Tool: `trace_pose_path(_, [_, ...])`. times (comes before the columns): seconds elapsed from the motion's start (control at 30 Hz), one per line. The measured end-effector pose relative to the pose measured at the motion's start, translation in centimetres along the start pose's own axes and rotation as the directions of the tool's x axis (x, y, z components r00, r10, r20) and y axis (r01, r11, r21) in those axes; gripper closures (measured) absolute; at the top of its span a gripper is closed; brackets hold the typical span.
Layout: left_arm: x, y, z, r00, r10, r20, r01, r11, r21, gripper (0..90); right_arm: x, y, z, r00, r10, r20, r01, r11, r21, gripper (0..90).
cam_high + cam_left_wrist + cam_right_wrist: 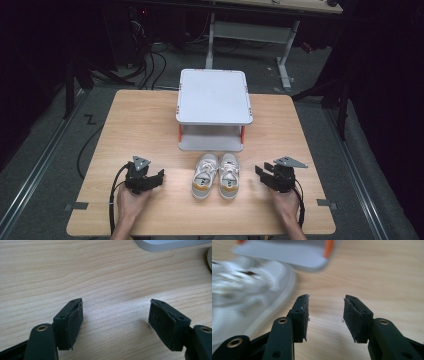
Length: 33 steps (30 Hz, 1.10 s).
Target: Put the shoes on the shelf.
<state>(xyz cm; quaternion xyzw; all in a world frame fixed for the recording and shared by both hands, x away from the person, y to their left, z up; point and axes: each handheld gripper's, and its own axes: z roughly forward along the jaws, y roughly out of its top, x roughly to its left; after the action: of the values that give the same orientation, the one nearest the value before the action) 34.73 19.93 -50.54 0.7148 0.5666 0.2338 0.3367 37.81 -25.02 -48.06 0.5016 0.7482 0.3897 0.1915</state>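
Pair of white sneakers [216,176] sits mid-worktop [140,130], just near of the grey rack [214,97]; left gripper [150,181] and right gripper [264,176] flank it, fingers apart, holding nothing.

Lab/test bay: dark room, floor cables [150,62], floor rails [35,170], lone wood table [145,130].

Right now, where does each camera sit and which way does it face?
High view: above the person's side, looking down on the table; both hands, left claw and right claw show.
Left gripper view: on the left claw, facing bare tabletop between open jaws.
Right gripper view: on the right claw, facing the shoes.
Shared: the white rack.
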Motion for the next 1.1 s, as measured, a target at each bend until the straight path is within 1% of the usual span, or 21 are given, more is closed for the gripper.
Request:
trace_pose_path(0.07, [0.0,0.0,-0.1,0.9999,-0.008,0.007,0.008,1.0,-0.001,29.0,-0.9,-0.4,0.5,0.9993,0.02,0.032,-0.021,1.0,0.018,53.3])
trace_pose_path(0.1, [0.0,0.0,-0.1,0.9999,-0.007,0.009,0.007,1.0,-0.002,29.3,-1.2,-0.5,0.7,0.998,0.019,0.061,-0.021,0.999,0.026,53.2])
trace_pose_path(0.17, [-0.1,0.1,-0.2,0.9999,-0.003,0.013,0.003,0.9999,-0.01,29.5,-1.6,-0.6,1.0,0.9953,0.007,0.097,-0.01,1.0,0.03,53.2])
trace_pose_path(0.23, [-0.3,0.1,-0.5,0.9996,-0.004,0.03,0.004,0.9998,-0.017,29.5,-1.9,-0.6,1.2,0.9929,0.001,0.119,-0.005,0.999,0.032,53.1])
trace_pose_path(0.27, [-0.4,0.2,-0.7,0.9993,-0.01,0.036,0.011,0.9997,-0.023,29.5,-2.1,-0.6,1.4,0.9918,0.001,0.128,-0.006,0.999,0.04,53.0])
trace_pose_path(0.37, [-0.6,0.4,-1.2,0.9982,-0.015,0.058,0.016,0.9996,-0.022,30.3,-2.5,-0.7,1.9,0.9914,0.011,0.131,-0.017,0.999,0.049,51.9])
trace_pose_path(0.4, [-0.8,0.4,-1.3,0.9976,-0.022,0.065,0.024,0.9994,-0.025,30.3,-2.6,-0.7,1.9,0.9909,0.005,0.134,-0.011,0.999,0.042,52.0])
trace_pose_path(0.47, [-1.2,0.7,-1.7,0.9965,-0.023,0.08,0.025,0.9994,-0.026,30.0,-2.7,-0.7,2.0,0.9905,0.003,0.138,-0.009,0.999,0.041,51.8])
trace_pose_path(0.6, [-2.4,1.4,-2.6,0.9943,-0.003,0.106,0.009,0.9986,-0.052,29.7,-2.8,-0.7,2.0,0.9927,0.013,0.12,-0.018,0.999,0.04,49.8])
trace_pose_path(0.67, [-3.1,1.8,-3.1,0.9922,0.016,0.124,-0.008,0.9979,-0.064,29.7,-2.9,-0.7,1.9,0.9933,0.021,0.113,-0.026,0.999,0.038,49.7])
trace_pose_path(0.7, [-3.5,2.0,-3.3,0.9906,0.021,0.135,-0.012,0.9975,-0.07,29.7,-3.0,-0.7,1.9,0.9937,0.025,0.109,-0.029,0.999,0.036,49.8])
trace_pose_path(0.77, [-4.2,2.4,-3.7,0.9874,0.026,0.156,-0.016,0.9979,-0.063,30.8,-3.0,-0.7,1.9,0.9938,0.027,0.107,-0.031,0.999,0.036,49.8])
trace_pose_path(0.8, [-4.7,2.7,-3.9,0.9843,0.027,0.174,-0.017,0.9981,-0.06,31.3,-3.0,-0.7,1.9,0.994,0.028,0.106,-0.032,0.999,0.035,49.8])
trace_pose_path(0.9, [-6.1,3.3,-4.4,0.978,0.058,0.2,-0.049,0.9975,-0.051,33.0,-3.0,-0.7,1.9,0.994,0.028,0.106,-0.031,0.999,0.036,49.8])
trace_pose_path(0.97, [-7.2,3.7,-4.7,0.971,0.065,0.23,-0.055,0.9972,-0.052,33.7,-3.0,-0.7,1.9,0.9938,0.026,0.108,-0.03,0.999,0.036,49.8])
trace_pose_path(1.1, [-9.2,4.3,-5.2,0.9597,0.105,0.261,-0.096,0.9943,-0.045,34.9,-3.0,-0.7,1.9,0.9939,0.024,0.108,-0.028,0.999,0.036,49.8])
